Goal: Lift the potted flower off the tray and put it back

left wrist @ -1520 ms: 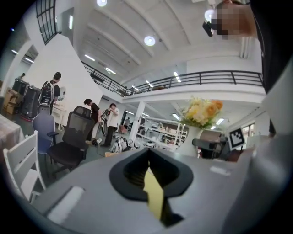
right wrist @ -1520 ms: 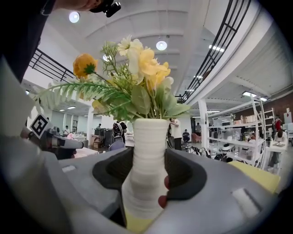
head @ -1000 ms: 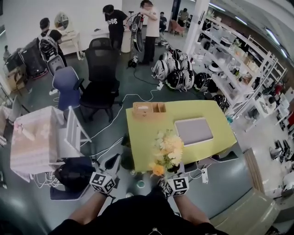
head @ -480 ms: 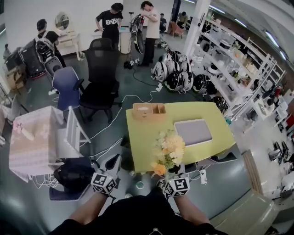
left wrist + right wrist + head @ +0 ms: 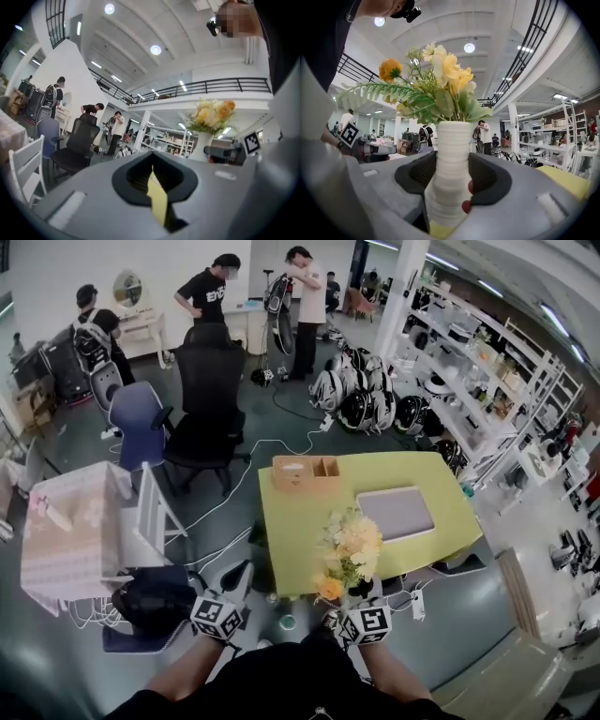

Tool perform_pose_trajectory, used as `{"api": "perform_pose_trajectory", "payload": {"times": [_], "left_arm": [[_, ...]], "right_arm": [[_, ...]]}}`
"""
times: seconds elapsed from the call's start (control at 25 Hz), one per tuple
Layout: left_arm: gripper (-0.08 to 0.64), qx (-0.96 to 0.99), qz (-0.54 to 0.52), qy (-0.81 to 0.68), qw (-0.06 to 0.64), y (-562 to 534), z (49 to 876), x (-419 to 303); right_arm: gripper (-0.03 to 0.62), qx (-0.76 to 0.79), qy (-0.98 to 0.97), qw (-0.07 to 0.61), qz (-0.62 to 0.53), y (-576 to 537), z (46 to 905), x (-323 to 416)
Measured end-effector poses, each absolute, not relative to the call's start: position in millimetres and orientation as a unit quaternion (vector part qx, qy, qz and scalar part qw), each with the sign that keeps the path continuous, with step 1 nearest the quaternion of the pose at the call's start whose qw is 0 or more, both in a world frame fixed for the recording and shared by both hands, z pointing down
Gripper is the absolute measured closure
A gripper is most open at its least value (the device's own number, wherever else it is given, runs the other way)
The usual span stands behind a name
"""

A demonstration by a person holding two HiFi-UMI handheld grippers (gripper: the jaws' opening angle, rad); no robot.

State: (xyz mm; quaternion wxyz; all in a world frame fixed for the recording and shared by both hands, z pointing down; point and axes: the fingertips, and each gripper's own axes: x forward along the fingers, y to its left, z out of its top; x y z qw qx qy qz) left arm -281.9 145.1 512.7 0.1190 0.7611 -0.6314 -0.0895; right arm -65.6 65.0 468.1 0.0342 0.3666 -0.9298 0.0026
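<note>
Grips the potted flower upright by its ribbed white vase in the right gripper, at the near table edge, off the grey tray further right. Keeps the left gripper closed and empty, probably because one grip suffices.

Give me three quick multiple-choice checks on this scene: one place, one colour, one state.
1. Where is the pot?
A. on the tray
B. standing free on the table beside the tray
C. between the jaws of the right hand-held gripper

2. What colour is the pot?
A. white
B. red
C. black

3. What state is the tray in?
A. tipped on its edge
B. flat and bare
C. flat with the pot on it

Answers:
1 C: the right gripper view shows both pads pressed against the pot's ribbed sides.
2 A: the pot is plain white under the yellow flowers.
3 B: the head view shows the grey tray lying flat on the table with nothing on it.
</note>
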Motion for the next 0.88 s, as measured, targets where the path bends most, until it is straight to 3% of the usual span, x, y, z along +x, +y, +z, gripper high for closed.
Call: {"api": "perform_pose_trajectory", "payload": {"times": [0.88], "left_arm": [[0.552,0.762,-0.083,-0.629,0.132,67,515,-234]], "right_arm": [[0.368,0.369,-0.929,0.025,0.011,-20,468,-21]]}}
